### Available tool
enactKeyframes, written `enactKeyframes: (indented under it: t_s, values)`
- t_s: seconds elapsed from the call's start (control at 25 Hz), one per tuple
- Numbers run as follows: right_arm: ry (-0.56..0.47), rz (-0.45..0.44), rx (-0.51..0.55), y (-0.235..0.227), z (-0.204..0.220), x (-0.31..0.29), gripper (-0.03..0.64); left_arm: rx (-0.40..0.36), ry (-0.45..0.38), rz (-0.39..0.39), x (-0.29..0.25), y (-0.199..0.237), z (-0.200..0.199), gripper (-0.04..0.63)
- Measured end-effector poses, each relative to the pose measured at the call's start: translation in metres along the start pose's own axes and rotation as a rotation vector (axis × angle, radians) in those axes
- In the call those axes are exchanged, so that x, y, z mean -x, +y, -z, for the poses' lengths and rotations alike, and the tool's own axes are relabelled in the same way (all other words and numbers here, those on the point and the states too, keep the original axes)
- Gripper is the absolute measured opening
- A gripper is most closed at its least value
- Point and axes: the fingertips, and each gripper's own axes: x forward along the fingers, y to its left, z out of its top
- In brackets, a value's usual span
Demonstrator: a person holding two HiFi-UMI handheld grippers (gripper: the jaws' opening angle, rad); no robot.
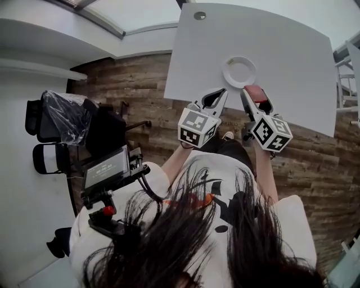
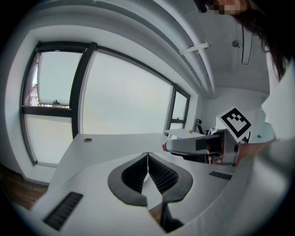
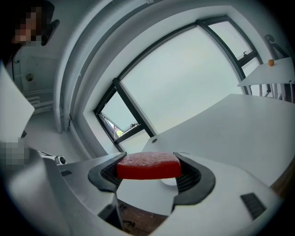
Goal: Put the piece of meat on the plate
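The piece of meat [image 3: 148,166] is a flat, thick red slab with a finely pebbled top and smooth, rounded sides. It is pinched across its width between the ribbed black pads of the right gripper [image 3: 150,169]. In the head view the meat [image 1: 255,92] sits at the near right edge of the plate [image 1: 239,72] and beside it, not on it. The plate is round, white and bare, on the white table [image 1: 292,50].

The left gripper [image 1: 216,98] lies at the plate's near left edge. Its jaws are pressed together with nothing between them, and the left gripper view shows the two pads meeting at a thin seam [image 2: 147,159].

Only the head view shows the whole plate and both marker cubes, the left one [image 1: 198,127] and the right one [image 1: 271,132], on the person's side of the plate. The right gripper view alone shows the slab's surface close up, with a pale rounded edge just below it that I cannot surely call the plate. The left gripper view shows no plate. It does show the right gripper side-on, with a spot of red at the tip [image 2: 164,147].

A small round grommet [image 1: 199,15] is set in the table well beyond the plate. Wooden floor [image 1: 146,84] lies off the table's edge.
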Motion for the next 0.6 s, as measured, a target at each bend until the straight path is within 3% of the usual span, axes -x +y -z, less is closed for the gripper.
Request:
enactKeyframes:
  t_s: [0.36, 0.6]
  values:
    - [0.029, 0.035, 0.003, -0.013, 0.023, 0.003, 0.311, -0.024, 0.019, 0.005, 0.001, 0.002, 0.008, 0.008]
    - [0.074, 0.077, 0.062, -0.03, 0.043, 0.006, 0.311, -0.045, 0.03, 0.039, -0.007, -0.006, 0.014, 0.008]
